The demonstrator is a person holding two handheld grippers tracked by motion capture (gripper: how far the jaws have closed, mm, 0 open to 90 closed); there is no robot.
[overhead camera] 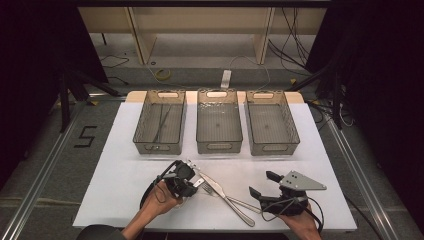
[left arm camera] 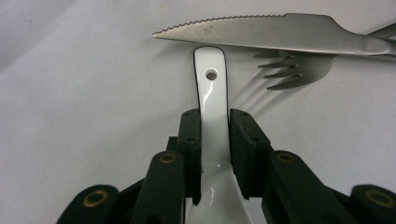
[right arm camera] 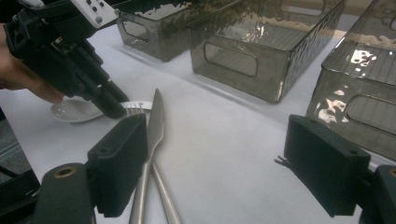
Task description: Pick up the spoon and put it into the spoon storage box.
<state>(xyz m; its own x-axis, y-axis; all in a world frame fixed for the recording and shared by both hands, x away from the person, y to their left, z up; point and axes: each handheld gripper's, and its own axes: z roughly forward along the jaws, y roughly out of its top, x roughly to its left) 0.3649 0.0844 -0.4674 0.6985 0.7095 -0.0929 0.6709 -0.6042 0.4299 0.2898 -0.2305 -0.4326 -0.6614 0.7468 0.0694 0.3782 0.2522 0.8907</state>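
left gripper [left arm camera: 215,135] | jaws clamp white spoon [left arm camera: 212,88] handle (holed tip) | knife [left arm camera: 275,32] over fork [left arm camera: 289,72]

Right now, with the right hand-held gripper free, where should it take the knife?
Probably the knife by its plain handle end, from above at the near right. There it lies clear of the fork it crosses and of the left hand-held gripper, shut on the white spoon.

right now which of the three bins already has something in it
The left bin: thin dark sticks, maybe chopsticks, lie inside; the middle bin and right bin look bare.
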